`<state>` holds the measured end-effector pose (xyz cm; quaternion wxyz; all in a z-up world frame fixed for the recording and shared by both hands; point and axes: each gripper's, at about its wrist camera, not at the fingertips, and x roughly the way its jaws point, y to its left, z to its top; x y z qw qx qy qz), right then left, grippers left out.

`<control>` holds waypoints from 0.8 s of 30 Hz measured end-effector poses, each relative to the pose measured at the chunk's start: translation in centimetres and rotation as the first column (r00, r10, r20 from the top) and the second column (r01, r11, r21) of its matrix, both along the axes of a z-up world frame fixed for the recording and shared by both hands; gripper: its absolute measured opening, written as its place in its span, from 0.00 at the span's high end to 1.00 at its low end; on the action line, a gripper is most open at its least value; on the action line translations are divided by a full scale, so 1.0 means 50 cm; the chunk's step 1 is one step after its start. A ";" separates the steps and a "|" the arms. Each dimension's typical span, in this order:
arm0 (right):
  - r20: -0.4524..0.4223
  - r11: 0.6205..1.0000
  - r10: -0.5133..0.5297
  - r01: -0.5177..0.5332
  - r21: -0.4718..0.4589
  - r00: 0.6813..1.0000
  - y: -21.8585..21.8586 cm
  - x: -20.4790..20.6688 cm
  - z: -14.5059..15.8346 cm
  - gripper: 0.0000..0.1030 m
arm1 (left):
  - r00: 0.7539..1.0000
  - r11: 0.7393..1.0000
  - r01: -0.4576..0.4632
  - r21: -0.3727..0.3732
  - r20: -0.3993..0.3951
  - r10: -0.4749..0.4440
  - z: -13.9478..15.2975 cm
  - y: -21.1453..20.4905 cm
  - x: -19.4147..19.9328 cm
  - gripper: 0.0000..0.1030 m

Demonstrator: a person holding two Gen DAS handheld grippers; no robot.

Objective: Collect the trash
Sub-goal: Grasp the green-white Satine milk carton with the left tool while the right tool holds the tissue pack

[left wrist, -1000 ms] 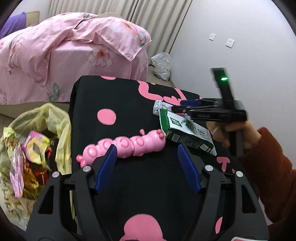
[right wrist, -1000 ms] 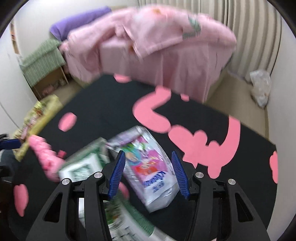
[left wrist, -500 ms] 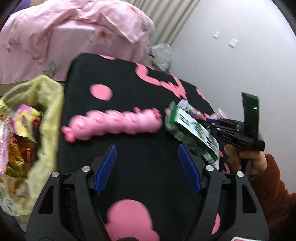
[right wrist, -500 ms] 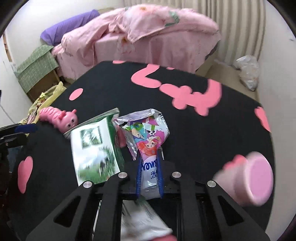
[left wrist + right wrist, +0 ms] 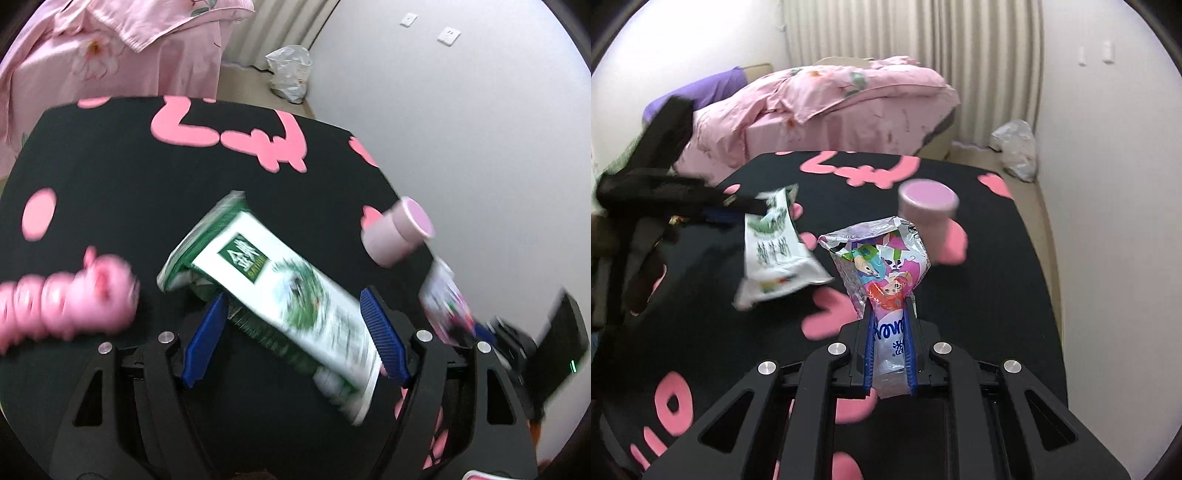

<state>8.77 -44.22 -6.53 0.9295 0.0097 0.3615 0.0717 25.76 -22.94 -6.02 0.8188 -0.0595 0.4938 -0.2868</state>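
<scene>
Two pieces of trash are in play: the right tool (image 5: 889,325) is clamped on the cartoon snack wrapper (image 5: 882,266), lifted off the black table (image 5: 993,280). The left tool (image 5: 291,334) has just been widening and straddles the green-and-white carton (image 5: 280,291) without pressing it. Next, I judge, it must close on the carton.

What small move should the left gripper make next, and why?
Probably close the left gripper on the green and white carton: its jaws, just opening wider, stand open around it without gripping. The right gripper already pinches the cartoon wrapper.
</scene>
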 end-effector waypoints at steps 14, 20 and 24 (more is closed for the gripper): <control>-0.022 0.995 -0.041 0.043 0.092 0.999 -0.041 -0.047 -0.052 0.86 | 0.989 0.939 0.086 0.333 0.089 -0.122 -0.024 -0.122 -0.001 0.47; -0.026 0.992 -0.017 0.020 0.124 0.999 -0.025 -0.038 -0.051 0.81 | 0.991 0.945 0.096 0.312 0.059 -0.120 -0.013 -0.071 -0.048 0.53; 0.005 0.989 -0.021 0.020 0.143 1.000 -0.025 -0.041 -0.038 0.47 | 0.991 0.947 0.122 0.297 0.021 -0.134 -0.011 -0.032 -0.082 0.53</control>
